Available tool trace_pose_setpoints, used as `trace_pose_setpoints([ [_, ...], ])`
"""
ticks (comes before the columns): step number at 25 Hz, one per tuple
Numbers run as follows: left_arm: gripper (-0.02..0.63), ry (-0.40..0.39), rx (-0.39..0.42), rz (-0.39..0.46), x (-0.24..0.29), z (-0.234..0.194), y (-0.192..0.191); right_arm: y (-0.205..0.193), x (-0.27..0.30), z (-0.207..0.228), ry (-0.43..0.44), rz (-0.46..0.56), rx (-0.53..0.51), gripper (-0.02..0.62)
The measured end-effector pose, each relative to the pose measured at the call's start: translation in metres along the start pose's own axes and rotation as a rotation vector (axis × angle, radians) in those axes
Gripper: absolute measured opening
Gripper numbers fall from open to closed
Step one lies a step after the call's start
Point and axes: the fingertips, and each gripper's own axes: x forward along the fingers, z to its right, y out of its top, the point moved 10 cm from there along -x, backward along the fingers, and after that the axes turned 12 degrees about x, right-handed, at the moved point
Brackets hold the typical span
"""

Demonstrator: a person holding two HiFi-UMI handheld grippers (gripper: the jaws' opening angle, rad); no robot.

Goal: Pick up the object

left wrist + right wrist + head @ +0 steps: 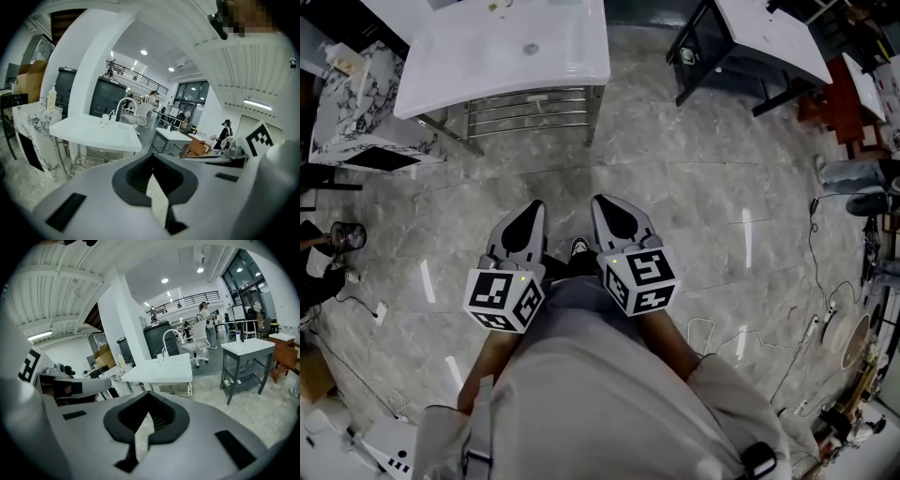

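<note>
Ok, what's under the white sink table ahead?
A metal bar rack stands under the white sink table; its visible bars look bare. The tabletop covers the rack's back part.

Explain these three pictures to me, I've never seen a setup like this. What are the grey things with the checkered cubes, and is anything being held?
There is no robot here. A person stands holding two hand-held tools, the left gripper and the right gripper, close to the body. Each carries a marker cube as part of the tool.

The head view comes from a camera on the person's head, looking down at a marble floor. Ahead stand a white sink table and a dark-framed table.

The other two pictures come from cameras riding on the grippers, each looking along its own jaws into the room. In both, the jaws are together with nothing between them, so neither gripper holds anything. Which object is to be picked up, I cannot tell.
</note>
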Motion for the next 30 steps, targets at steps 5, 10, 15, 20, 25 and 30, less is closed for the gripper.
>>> trace_pose_setpoints([
  [5,0.0,0.0,0.004,-0.01,0.012,0.0,0.006,0.007,0.007,0.011,-0.004,-0.004,0.012,0.009],
  [10,0.0,-0.008,0.002,-0.008,0.026,-0.016,0.007,0.014,0.027,0.011,-0.01,-0.008,0.004,0.009],
  [15,0.0,-0.024,0.0,0.02,0.051,-0.042,0.018,0.033,0.056,0.01,-0.019,0.006,-0.03,0.009],
  [20,0.0,-0.041,-0.019,0.038,0.082,-0.072,0.033,0.062,0.092,0.009,-0.028,0.009,-0.054,0.009],
  [25,0.0,-0.056,-0.029,0.025,0.109,-0.105,0.044,0.084,0.129,0.006,-0.033,-0.006,-0.06,0.009],
  [30,0.0,-0.067,-0.037,0.019,0.131,-0.139,0.063,0.107,0.166,0.001,-0.036,-0.02,-0.052,0.009],
])
